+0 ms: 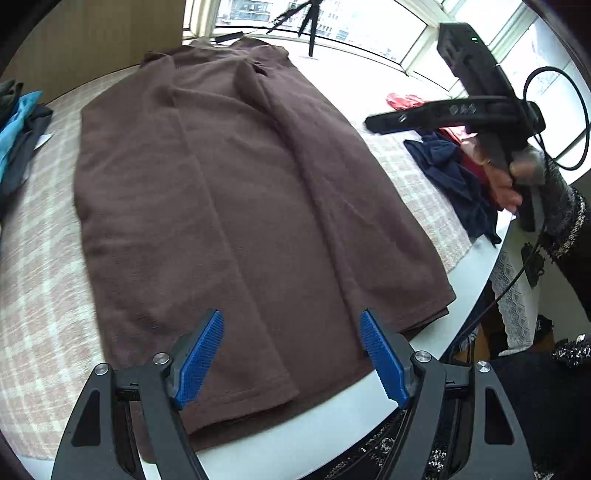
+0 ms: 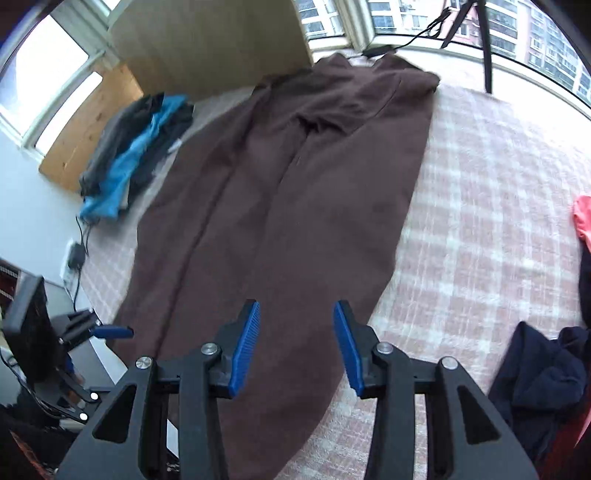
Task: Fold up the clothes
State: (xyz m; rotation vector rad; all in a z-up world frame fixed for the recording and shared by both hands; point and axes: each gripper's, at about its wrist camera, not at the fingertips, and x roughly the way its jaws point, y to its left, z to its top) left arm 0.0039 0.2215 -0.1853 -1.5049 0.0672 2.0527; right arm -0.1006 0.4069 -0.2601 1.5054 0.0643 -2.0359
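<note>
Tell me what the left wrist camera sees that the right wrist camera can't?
Only the left wrist view shows the right gripper from outside and the hand holding it.

Only the right wrist view shows the wall socket and apartment buildings outside.

Both show the brown garment on the checked cover, the blue clothes pile, and open jaws holding nothing.

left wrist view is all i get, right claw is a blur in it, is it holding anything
Observer: No. The right claw is open, with nothing between its blue pads.
Operator: whats under it
Observer: The lower part of the brown garment, near its right edge, with the checked cover beside it.
Operator: anything off the left side i cant see
Observer: What looks like a black adapter with a cable, at the wall below the grey and blue clothes pile.
</note>
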